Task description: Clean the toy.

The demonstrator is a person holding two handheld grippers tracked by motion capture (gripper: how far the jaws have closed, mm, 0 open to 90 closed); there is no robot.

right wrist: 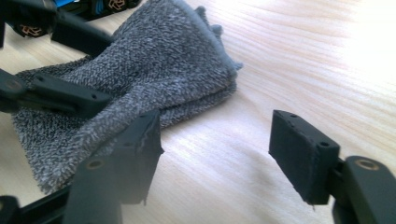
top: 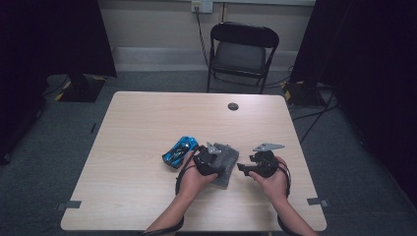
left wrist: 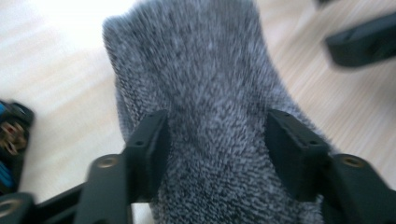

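Across a grey carpeted floor (top: 147,81), between dark curtains at both sides, a pale wall with a socket (top: 201,6) and hanging cable. Behind the table, a black folding chair (top: 243,51), well apart from the work. Centre: light wood table (top: 147,123), with a round dark cable port (top: 233,106) near its far edge and tape marks at the near corners. On the near half, a grey knitted cloth (top: 227,160), folded and lying flat; just beside its left edge, a blue toy car (top: 180,151), close to or touching the cloth. Left gripper (left wrist: 215,140) over the cloth, jaws apart and straddling the fabric, pads not seen pressing it; released. Right gripper (right wrist: 215,149) to the right of the cloth, above bare wood, jaws spread, one jaw at the cloth's edge, nothing between the pads; released. Between the two grippers, only the cloth's right edge and open tabletop.
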